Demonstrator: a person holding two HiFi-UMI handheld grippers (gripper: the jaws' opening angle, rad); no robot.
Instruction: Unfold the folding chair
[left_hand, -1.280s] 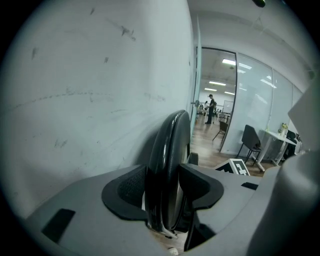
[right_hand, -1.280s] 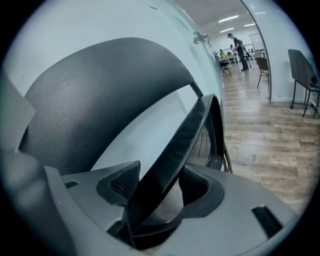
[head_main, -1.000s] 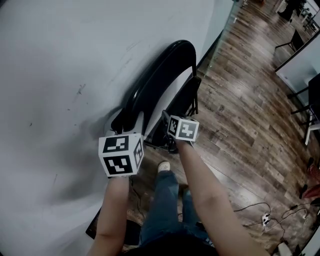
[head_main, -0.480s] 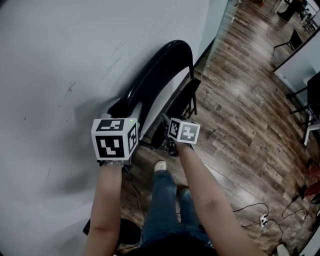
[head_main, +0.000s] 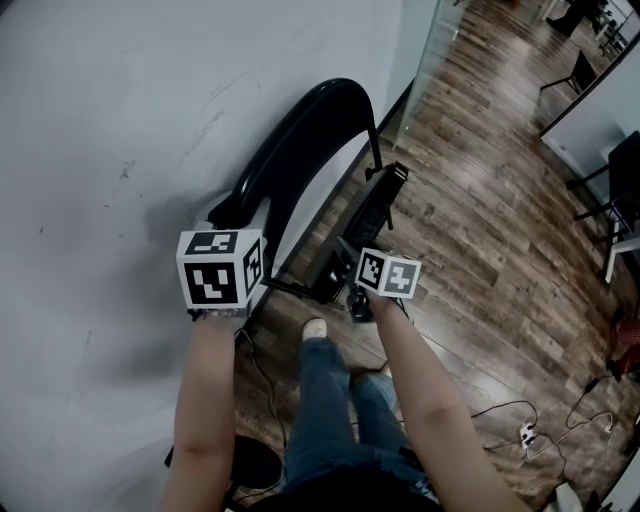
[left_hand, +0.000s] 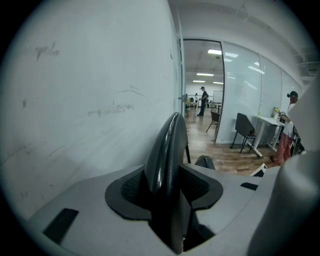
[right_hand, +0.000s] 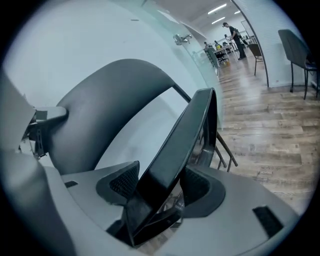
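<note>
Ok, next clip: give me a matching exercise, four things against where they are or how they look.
Things:
1. left claw
2. right claw
3. floor
4. wall

States:
A. dark wood planks
B. shut on the seat
C. pale grey, scuffed
D. shut on the backrest

Pairs: 1-D, 2-B, 3-A, 4-C.

Note: the left claw's jaws have just closed a little further on the backrest.
</note>
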